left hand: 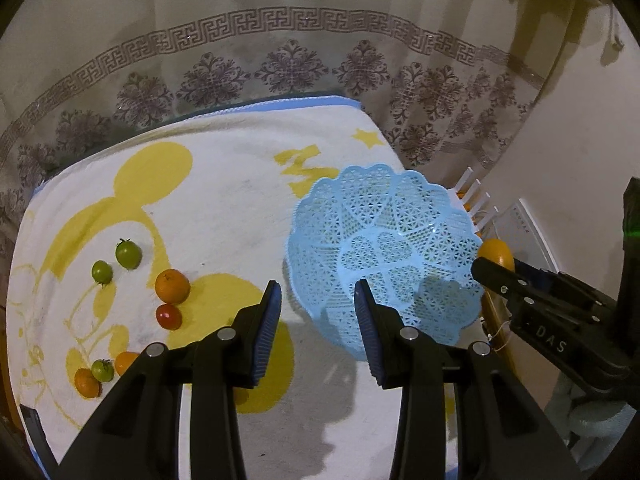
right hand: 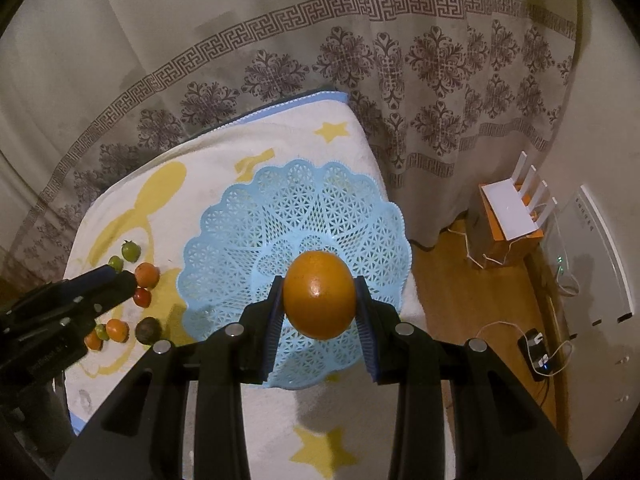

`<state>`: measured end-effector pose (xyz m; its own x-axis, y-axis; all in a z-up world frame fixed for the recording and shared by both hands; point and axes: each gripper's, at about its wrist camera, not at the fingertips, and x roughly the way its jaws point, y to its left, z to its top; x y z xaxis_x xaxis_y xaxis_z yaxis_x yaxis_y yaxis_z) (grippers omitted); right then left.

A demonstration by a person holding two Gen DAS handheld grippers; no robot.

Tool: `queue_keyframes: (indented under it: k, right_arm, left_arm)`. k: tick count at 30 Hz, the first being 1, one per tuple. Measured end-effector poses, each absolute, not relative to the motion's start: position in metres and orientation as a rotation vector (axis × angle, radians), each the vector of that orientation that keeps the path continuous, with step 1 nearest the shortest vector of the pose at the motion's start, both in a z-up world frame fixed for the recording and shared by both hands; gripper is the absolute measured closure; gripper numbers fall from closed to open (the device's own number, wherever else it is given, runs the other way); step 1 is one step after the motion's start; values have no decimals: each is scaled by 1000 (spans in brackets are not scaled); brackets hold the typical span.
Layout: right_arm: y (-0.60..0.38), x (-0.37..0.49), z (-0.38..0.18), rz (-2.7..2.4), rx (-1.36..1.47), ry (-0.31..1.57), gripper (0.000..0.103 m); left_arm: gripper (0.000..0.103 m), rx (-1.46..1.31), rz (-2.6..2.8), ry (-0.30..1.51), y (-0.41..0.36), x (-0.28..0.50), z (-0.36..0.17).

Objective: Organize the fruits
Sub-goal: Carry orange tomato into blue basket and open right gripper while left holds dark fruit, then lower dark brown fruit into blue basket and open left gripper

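Orange [right hand: 319, 295] sits clamped between the right gripper's [right hand: 319, 312] pads, poised above the blue lattice basket [right hand: 240, 240]; the delivery step is in hand. Next comes lowering and release. The left gripper [left hand: 318, 320] stands partly open, empty, near the scattered tomatoes [left hand: 128, 254].

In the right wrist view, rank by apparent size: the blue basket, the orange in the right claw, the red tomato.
1. Blue basket
2. Orange held in the right claw; it sits close to the camera, so it looks bigger than it is
3. Red tomato
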<state>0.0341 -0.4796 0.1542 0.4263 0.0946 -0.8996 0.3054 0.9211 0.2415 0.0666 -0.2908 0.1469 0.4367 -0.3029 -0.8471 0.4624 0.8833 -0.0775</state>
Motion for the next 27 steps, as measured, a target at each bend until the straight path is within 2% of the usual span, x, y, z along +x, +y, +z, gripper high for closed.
queue_keyframes:
  k: [3, 5, 7, 8, 9, 12, 16, 27]
  right_arm:
    - [-478, 36, 150, -133, 408, 1136, 68]
    - [-477, 38, 147, -131, 413, 1146, 67]
    - [-475, 40, 142, -130, 423, 1163, 67]
    - [-475, 41, 140, -128, 430, 1171, 62]
    - [-475, 41, 139, -129, 434, 1170, 53]
    - [-475, 40, 141, -136, 425, 1157, 50]
    - [-475, 41, 140, -137, 422, 1160, 50]
    - [-466, 40, 129, -115, 400, 1207, 50]
  left_arm:
    - [63, 169, -458, 1013, -280, 71, 145]
    - [51, 166, -433, 1023, -271, 74, 141]
    - [45, 154, -407, 1039, -260, 77, 136]
    - [45, 147, -394, 1048, -255, 79, 133]
    - [45, 145, -378, 1060, -248, 81, 129]
    - [40, 152, -353, 1075, -237, 82, 120]
    - [37, 172, -341, 1104, -224, 77, 102]
    - [37, 140, -284, 1200, -195, 67, 65]
